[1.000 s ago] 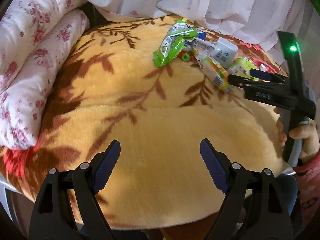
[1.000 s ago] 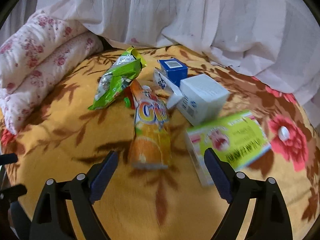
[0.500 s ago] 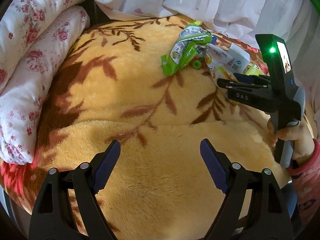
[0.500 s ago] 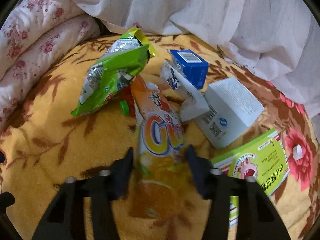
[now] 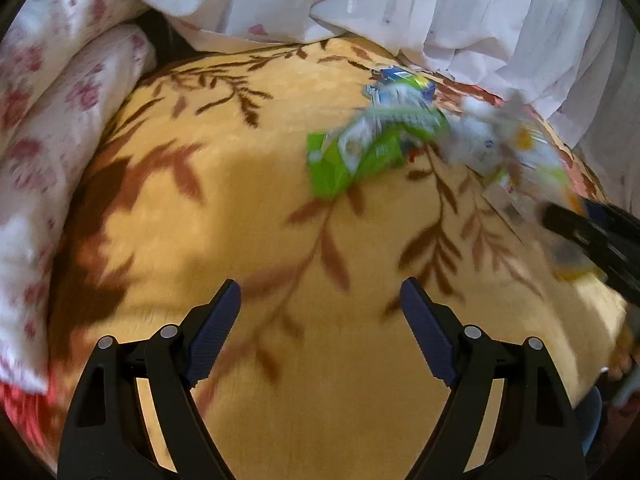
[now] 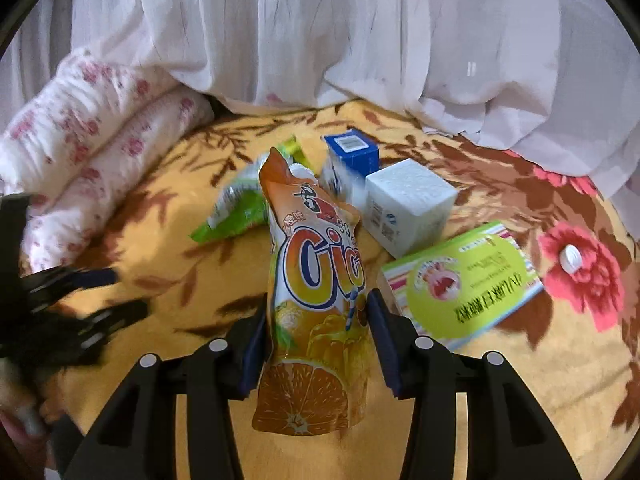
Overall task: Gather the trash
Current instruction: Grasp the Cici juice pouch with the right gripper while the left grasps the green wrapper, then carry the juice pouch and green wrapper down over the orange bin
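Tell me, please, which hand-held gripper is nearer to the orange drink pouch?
Right. The right hand-held gripper has the orange drink pouch between its closing jaws; the left hand-held gripper hangs open over bare blanket.

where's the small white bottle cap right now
In the right wrist view, the white cap lies far right on a red flower of the yellow blanket, just right of the green box.

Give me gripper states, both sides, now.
Left gripper: open, nothing between its fingers.
Right gripper: closing on the orange juice pouch, fingers pressing both its sides.
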Demonstrator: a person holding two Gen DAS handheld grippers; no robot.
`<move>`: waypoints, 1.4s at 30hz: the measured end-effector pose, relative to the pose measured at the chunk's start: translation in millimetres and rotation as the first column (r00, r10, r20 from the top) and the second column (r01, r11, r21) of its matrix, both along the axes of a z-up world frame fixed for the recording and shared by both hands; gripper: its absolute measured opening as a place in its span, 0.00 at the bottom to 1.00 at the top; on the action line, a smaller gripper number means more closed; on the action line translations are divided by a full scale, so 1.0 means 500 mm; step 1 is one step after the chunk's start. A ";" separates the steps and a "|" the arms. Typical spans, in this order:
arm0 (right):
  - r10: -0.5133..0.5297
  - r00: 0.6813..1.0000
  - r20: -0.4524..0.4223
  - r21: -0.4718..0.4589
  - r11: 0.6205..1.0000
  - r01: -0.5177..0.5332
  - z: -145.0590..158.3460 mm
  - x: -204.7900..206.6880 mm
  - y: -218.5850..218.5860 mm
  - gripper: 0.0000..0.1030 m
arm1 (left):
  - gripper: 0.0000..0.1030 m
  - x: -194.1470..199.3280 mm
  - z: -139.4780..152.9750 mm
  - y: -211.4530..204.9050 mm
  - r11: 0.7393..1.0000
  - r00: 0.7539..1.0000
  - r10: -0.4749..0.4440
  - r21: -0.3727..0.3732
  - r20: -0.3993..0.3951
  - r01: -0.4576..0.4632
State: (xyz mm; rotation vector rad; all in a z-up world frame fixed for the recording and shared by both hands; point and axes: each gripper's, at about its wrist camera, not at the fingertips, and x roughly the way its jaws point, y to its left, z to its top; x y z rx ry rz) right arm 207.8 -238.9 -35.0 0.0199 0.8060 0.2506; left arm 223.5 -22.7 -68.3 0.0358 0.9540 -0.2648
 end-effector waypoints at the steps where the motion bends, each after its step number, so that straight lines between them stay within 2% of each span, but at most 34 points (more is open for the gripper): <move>1: 0.000 1.000 0.005 0.010 1.000 0.000 0.006 -0.010 -0.007 0.45 | 0.78 0.016 -0.003 -0.007 1.000 1.000 -0.004 0.002 0.003 0.004; 7: -0.007 1.000 0.016 0.057 0.998 0.006 0.027 -0.054 -0.039 0.45 | 0.78 0.126 -0.019 -0.067 0.997 0.998 -0.066 0.038 0.015 0.065; 11: -0.011 1.000 0.019 0.070 0.998 0.010 0.033 -0.066 -0.055 0.45 | 0.78 0.177 -0.032 -0.107 0.985 0.995 -0.102 0.141 0.018 0.098; 13: -0.014 1.000 0.021 0.072 0.997 0.013 0.034 -0.071 -0.057 0.45 | 0.77 0.189 -0.036 -0.112 0.981 0.993 -0.116 0.157 0.016 0.113; 14: -0.015 1.000 0.020 0.075 0.997 0.014 0.034 -0.071 -0.058 0.45 | 0.74 0.196 -0.040 -0.116 0.980 0.992 -0.129 0.155 0.003 0.127; 15: -0.019 1.000 0.020 0.080 0.997 0.018 0.033 -0.072 -0.060 0.45 | 0.61 0.198 -0.043 -0.118 0.979 0.991 -0.133 0.159 -0.001 0.131; 16: -0.021 1.000 0.019 0.083 0.996 0.020 0.033 -0.074 -0.060 0.45 | 0.56 0.198 -0.047 -0.121 0.975 0.991 -0.135 0.175 -0.006 0.134; 18: -0.024 1.000 0.016 0.091 0.996 0.022 0.031 -0.077 -0.061 0.45 | 0.50 0.190 -0.047 -0.122 0.974 0.991 -0.134 0.183 0.001 0.132; 22: -0.023 1.000 0.021 0.101 0.995 0.021 0.037 -0.094 -0.060 0.45 | 0.47 0.164 -0.036 -0.104 0.983 0.991 -0.134 0.125 -0.003 0.133; 31: 0.020 0.998 0.053 0.084 0.996 -0.025 0.072 -0.179 -0.035 0.45 | 0.45 0.027 0.025 -0.053 0.990 0.990 -0.133 0.056 0.039 0.130; 33: 0.041 0.998 0.054 0.084 0.995 -0.046 0.079 -0.210 -0.028 0.45 | 0.45 -0.029 0.044 -0.036 0.990 0.989 -0.136 0.033 0.052 0.135; 37: 0.090 0.995 0.051 0.064 0.994 -0.093 0.080 -0.273 -0.014 0.45 | 0.45 -0.154 0.067 -0.011 0.988 0.985 -0.151 0.041 0.079 0.148; 42: 0.151 0.988 0.026 0.050 0.987 -0.152 0.064 -0.355 0.003 0.45 | 0.45 -0.313 0.049 0.021 0.988 0.987 -0.156 0.023 0.049 0.155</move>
